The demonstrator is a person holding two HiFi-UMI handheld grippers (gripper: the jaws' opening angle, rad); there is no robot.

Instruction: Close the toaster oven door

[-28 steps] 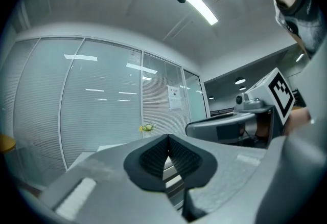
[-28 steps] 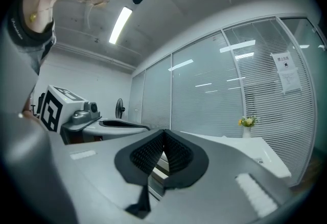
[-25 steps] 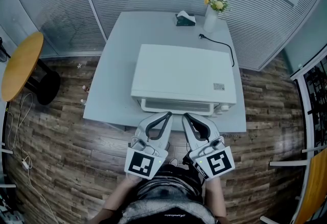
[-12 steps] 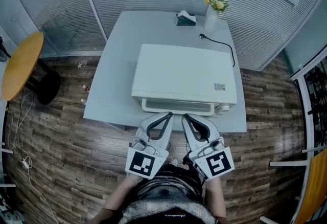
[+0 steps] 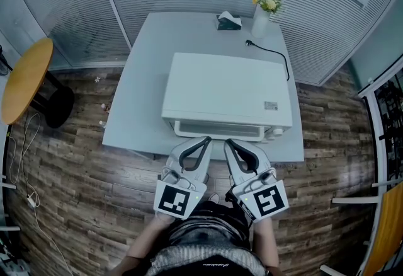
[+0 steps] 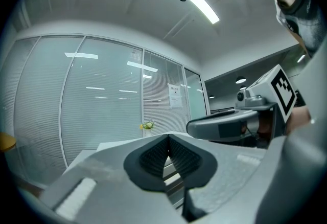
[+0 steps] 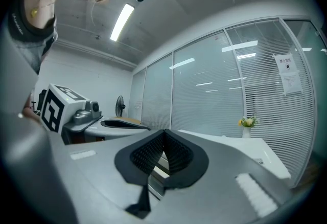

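Two claws are sitting side by side in front of me, and I am holding both pinched fully together with nothing gripped in either. The left claw (image 5: 207, 140) is pointing level at the front of the toaster oven (image 5: 227, 89). The right claw (image 5: 229, 142) is lying just beside it. Their tips are near each other and close to the oven door (image 5: 217, 130), though I cannot tell whether either is touching it. The white oven is standing on the near half of the pale counter (image 5: 141, 67), with its door facing me and looking upright against the body from above. Behind it, a black power cord (image 5: 272, 54) is lying loose on the counter. Its plug is resting near a vase of yellow flowers (image 5: 262, 15), and a tissue box (image 5: 228, 23) is sitting just beside the vase at the far edge.
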